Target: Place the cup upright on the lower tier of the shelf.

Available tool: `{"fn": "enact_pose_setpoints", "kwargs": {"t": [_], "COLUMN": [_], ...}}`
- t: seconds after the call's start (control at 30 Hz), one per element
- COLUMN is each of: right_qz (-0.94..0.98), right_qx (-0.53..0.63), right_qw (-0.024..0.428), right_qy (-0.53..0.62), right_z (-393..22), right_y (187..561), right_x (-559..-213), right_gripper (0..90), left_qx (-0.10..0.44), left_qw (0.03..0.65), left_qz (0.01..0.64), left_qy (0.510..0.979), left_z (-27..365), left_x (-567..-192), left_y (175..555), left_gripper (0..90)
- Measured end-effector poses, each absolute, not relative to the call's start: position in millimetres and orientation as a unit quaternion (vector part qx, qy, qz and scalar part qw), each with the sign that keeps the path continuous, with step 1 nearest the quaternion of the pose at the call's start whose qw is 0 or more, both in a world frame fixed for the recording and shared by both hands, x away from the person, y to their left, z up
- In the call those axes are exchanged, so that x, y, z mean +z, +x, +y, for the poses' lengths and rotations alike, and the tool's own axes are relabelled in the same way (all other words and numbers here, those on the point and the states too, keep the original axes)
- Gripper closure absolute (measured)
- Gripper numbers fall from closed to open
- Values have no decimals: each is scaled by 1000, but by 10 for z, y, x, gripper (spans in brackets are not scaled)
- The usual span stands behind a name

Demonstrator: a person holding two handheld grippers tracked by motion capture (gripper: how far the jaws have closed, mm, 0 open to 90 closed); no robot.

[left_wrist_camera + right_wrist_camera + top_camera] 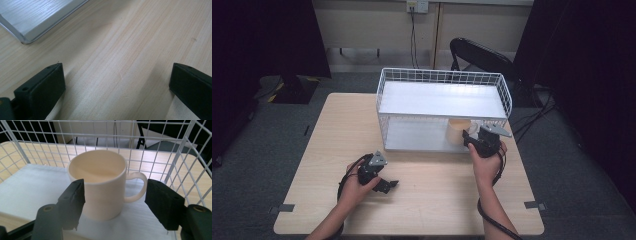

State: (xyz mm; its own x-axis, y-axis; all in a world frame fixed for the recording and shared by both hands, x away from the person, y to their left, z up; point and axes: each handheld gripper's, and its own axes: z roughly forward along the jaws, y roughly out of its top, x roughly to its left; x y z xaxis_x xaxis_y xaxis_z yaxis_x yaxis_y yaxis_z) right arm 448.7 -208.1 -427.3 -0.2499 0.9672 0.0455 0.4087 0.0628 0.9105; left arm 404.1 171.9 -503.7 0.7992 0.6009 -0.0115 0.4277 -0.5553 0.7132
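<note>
Cream mug [100,192] stands between right claw [115,202] jaws.

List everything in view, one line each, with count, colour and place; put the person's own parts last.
mug: one, cream, upright on the rack's lower shelf, right end, handle to the right in the right gripper view
wire rack: one, white, two shelves, far half of the table
table: one, light wood, centre
folding chair: one, black, behind the rack
wall socket: one, with a cable hanging down, back wall
left tongs: one, black, open over bare table
right tongs: one, black, open, either side of the mug, not pressing
hands: two, holding the tongs
</note>
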Motion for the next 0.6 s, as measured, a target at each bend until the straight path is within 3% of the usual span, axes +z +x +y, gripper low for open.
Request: {"fn": "enact_pose_setpoints", "kwargs": {"t": [0.6], "right_qz": [687], "right_qx": [435], "right_qw": [282], "right_qy": [510], "right_z": [-2084], "right_y": [4403], "right_x": [-4260], "right_gripper": [201], "left_qx": [117], "left_qw": [369], "left_qz": [295], "left_qy": [874], "left_z": [1719], "left_x": [-5037], "left_y": [4040], "left_gripper": [0]}}
